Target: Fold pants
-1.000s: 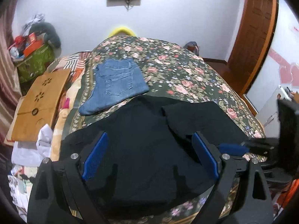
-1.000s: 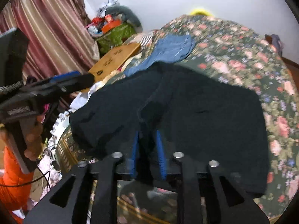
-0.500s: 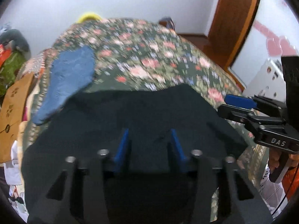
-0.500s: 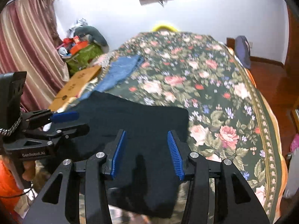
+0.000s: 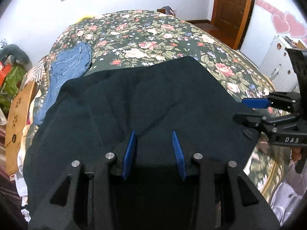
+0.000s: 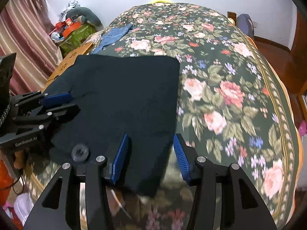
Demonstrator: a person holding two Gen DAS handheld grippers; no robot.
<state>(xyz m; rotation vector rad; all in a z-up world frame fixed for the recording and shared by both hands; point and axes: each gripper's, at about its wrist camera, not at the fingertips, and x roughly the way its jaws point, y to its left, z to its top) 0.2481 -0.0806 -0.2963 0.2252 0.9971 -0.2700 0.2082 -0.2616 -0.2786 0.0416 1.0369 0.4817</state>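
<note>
Black pants [image 5: 153, 95] lie folded flat on the near part of the floral bed [image 5: 153, 30]; they show again as a dark rectangle [image 6: 124, 95]. My left gripper [image 5: 155, 151] hovers low over their near edge. Its blue pads [image 5: 130, 153] stand apart with both inner faces bare, and cloth lies below the gap. My right gripper [image 6: 151, 157] is over the pants' near right corner. Its jaws are opening, and the corner lies between them untouched. Each gripper shows in the other's view, the right gripper [image 5: 249, 111] beside a pants button [image 5: 247, 134] and the left gripper [image 6: 57, 103] at the cloth's left edge.
Folded blue jeans [image 5: 71, 71] lie at the far left of the bed. A wooden board [image 5: 17, 118] and piled clutter [image 6: 73, 28] stand along the left side. A white cabinet [image 5: 278, 61] and a wooden door [image 5: 234, 9] are on the right.
My left jaws narrowed from wide open and sank toward the pants. My right gripper let go of the bunched cloth and shifted to the right corner. The pants now lie flatter.
</note>
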